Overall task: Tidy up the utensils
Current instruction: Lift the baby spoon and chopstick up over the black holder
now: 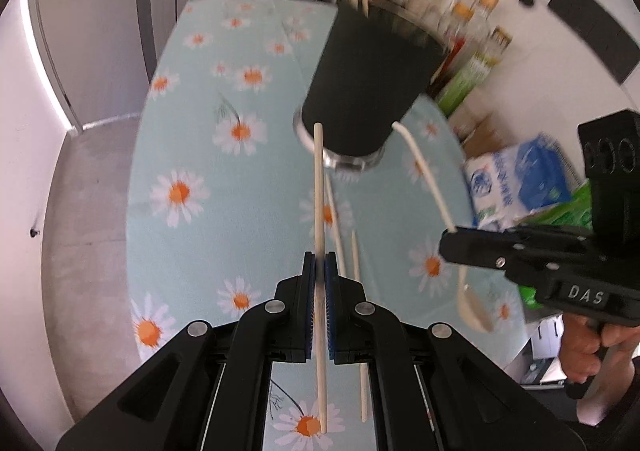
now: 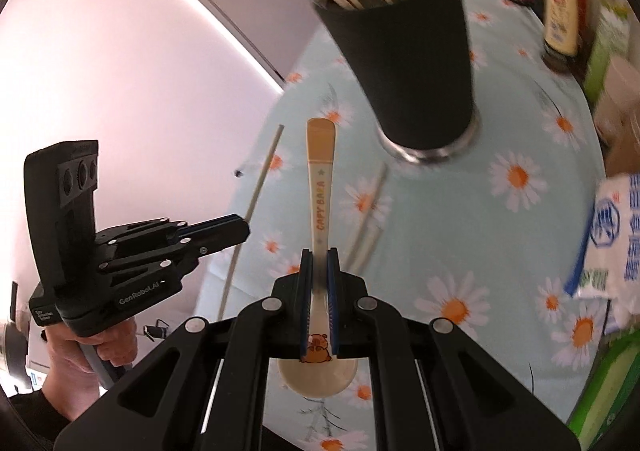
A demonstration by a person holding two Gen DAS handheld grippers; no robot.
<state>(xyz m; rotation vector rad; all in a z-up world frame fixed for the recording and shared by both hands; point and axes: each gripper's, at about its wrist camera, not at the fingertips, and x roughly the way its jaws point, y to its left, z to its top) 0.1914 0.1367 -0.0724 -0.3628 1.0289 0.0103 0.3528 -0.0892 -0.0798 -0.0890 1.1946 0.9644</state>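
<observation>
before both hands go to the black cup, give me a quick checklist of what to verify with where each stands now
1. Left gripper shut on the chopstick: ok, it is pinched partway along, both ends free.
2. Right gripper shut on the spoon: ok, pads clamp the handle, bowl hangs near the gripper body.
3. Black cup upright on the tablecloth: ok.
4. Room inside the cup: cannot tell, several chopsticks already stick out of its mouth and the inside is hidden.
5. Loose chopsticks left on the cloth: not ok, two still lie there.
6. The two grippers apart from each other: ok.
</observation>
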